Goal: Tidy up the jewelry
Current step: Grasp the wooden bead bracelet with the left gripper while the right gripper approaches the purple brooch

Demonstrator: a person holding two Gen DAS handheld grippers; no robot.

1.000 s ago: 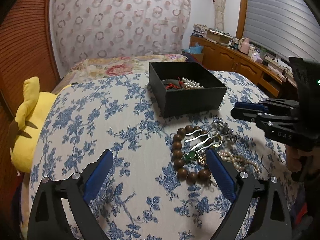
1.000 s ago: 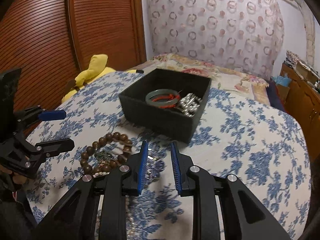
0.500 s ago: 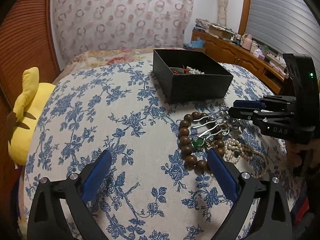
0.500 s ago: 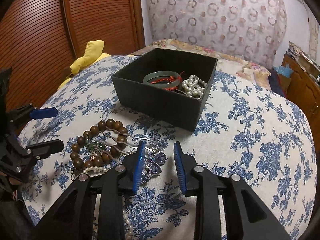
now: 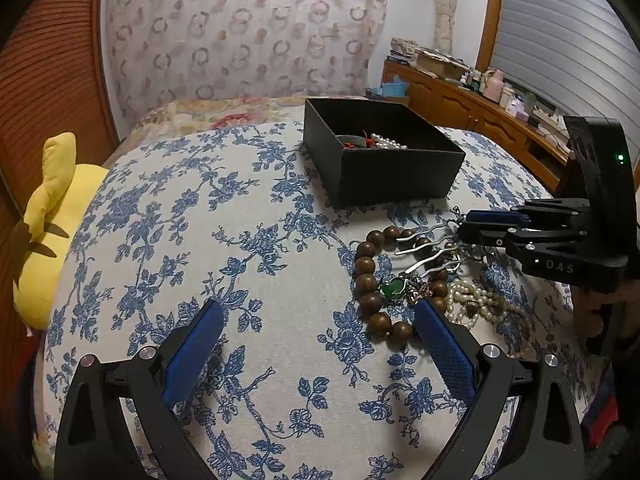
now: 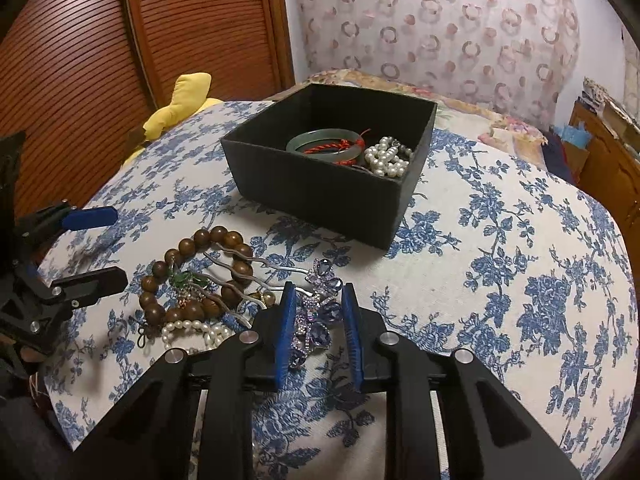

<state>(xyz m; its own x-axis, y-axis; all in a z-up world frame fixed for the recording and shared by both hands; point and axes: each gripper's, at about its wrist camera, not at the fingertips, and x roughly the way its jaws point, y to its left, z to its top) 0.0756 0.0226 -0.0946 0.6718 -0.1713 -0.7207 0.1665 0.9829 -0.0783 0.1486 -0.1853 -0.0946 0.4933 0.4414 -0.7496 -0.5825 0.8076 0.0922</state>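
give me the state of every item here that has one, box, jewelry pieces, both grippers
black box: open, no lid, partly filled
green bangle: lying in the box
pearl strand: in the box, bunched
wooden bead bracelet: on the bedspread, outside the box
purple crystal hair comb: on the bedspread, between the right fingers, not clamped
left gripper: open wide, empty
right gripper: open, straddling the comb

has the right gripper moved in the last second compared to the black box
Yes. In the left wrist view the right gripper has come down and toward the bead bracelet, below the black box, straddling the purple hair comb.
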